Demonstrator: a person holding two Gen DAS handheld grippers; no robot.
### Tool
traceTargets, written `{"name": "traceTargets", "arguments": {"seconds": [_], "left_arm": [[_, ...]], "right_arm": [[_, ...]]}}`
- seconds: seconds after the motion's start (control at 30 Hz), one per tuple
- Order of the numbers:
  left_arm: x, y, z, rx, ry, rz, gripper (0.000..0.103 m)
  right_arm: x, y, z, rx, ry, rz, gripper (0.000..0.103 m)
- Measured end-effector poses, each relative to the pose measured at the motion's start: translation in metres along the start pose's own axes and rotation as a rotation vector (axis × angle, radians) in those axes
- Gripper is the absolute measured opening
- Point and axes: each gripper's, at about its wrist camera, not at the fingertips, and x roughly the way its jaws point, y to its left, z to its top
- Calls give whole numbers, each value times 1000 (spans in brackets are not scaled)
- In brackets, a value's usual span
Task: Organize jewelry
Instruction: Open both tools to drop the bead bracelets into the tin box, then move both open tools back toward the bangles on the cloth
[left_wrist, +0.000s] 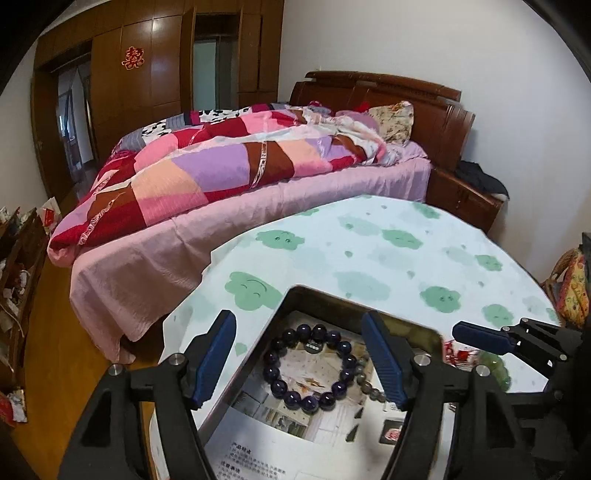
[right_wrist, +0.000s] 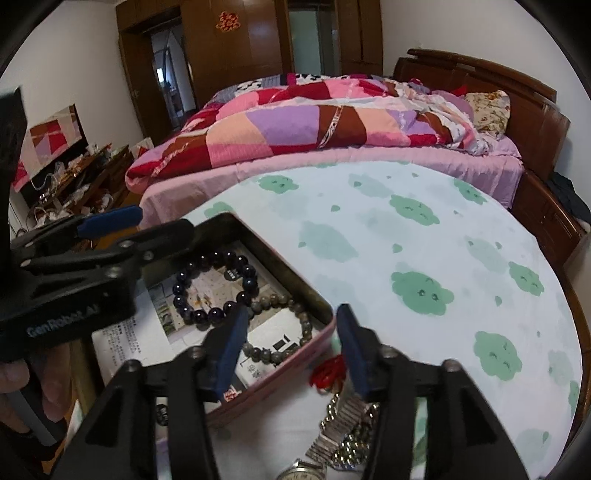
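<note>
While the left tool (left_wrist: 299, 360) gapes wide above the dark bead bracelet (left_wrist: 309, 367) in the tin (right_wrist: 295, 288), the right tool (right_wrist: 291, 349) stands half-open, gripping nothing, above the grey bead bracelet (right_wrist: 291, 332).

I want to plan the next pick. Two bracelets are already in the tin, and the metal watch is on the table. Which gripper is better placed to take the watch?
Right. The right gripper is open, and the watch lies just below it, outside the tin. The left gripper is open over the dark bracelet.
</note>
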Motion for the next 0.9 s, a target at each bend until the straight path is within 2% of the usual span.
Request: {"name": "traceTargets", "arguments": {"seconds": [0.1,0.17,0.27,0.5,0.7,0.9], "left_arm": [[-12,3,-4,-21,-15,13,71],[-20,3,-10,-35,-22,19,71],[-28,-4,-23,-55,-26,-4,71],[-39,-38,-45,-5,-19,-18,71],[-51,-59,-60,6,-24,-30,71],[-52,-78,-68,41,-16,-49,71]], "right_arm": [[-14,-9,-8,20,1,10,53],[-25,-18,-16,42,-2,16,56],[-43,-36,-28,86,-5,-2,59],[-79,-77,-66,159,-19,-83,62],[-82,-95,-98,181,18,-128,62],[-76,-102,-114,198,34,-122,62]]}}
